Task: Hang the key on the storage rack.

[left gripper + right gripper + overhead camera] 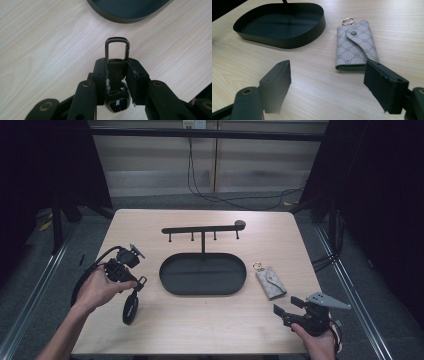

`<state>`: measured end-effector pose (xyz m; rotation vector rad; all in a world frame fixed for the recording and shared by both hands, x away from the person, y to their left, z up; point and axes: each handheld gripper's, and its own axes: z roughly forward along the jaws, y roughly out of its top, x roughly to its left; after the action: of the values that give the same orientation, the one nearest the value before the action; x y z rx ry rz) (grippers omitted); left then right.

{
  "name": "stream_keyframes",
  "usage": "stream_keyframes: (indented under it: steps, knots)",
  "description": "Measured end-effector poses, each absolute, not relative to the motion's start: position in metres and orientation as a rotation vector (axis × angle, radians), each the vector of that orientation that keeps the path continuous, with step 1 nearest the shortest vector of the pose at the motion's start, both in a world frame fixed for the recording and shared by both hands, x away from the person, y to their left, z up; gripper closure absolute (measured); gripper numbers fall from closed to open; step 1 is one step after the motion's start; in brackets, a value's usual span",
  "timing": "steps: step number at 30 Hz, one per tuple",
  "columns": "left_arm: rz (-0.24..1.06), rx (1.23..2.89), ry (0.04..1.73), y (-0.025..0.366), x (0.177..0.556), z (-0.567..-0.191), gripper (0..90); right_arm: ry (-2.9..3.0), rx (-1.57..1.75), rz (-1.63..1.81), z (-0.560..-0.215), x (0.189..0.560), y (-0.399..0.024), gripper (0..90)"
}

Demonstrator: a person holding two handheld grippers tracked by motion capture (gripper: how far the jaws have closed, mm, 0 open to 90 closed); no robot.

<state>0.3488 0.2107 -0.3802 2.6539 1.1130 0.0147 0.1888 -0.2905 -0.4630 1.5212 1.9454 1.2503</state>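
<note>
Left tool [117, 72] clamped on a black key fob [131, 306] at its clip end, over the bench's [150, 227] left side; fob hangs lengthwise, clip loop uppermost. Right tool [327, 85], jaws apart and unladen, faces the grey key pouch [355, 46] beside the oval tray [202, 290].

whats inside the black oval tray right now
Nothing that can be seen: the black oval tray shows a bare dark floor around the post of the hook rack. The right gripper view hides its near floor behind the wall.

matt black tray [287, 40], wood-grain table [324, 82]
</note>
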Motion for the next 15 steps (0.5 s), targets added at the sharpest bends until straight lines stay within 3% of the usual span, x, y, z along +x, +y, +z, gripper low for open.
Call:
stream_keyframes:
  steps: [15]
  knots:
    - [0.023,2.659,1.114,0.215,0.349,-0.359,70.8,1.946,1.525,1.258,-0.463,0.189,-0.291,17.8]
